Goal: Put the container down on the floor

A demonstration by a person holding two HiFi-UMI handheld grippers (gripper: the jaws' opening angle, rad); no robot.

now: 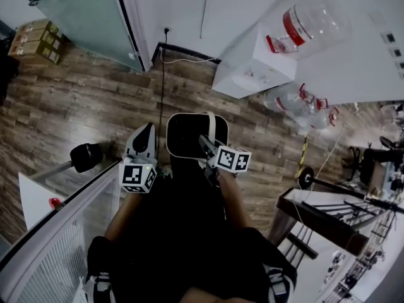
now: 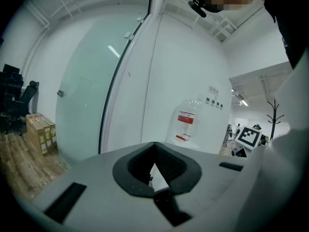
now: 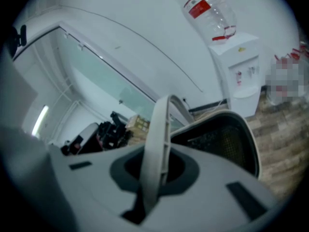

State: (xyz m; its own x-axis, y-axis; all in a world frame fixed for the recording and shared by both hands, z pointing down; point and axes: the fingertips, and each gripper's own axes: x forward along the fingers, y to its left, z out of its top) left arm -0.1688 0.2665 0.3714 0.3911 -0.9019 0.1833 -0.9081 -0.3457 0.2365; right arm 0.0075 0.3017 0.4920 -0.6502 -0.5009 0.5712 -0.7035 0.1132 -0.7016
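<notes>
Head view: the container (image 1: 188,136) hangs above the wood floor (image 1: 76,112), well short of it. The right tongs (image 1: 206,146) are clenched on its white handle (image 3: 157,146). The left tongs (image 1: 148,133) sit just beside its left side, pressed together on nothing.

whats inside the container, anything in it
The container shows only a dark mesh wall inside in the right gripper view; nothing in it shows. Its handle, the right gripper and deep shadow cover part of the bottom, so small contents cannot be ruled out.
</notes>
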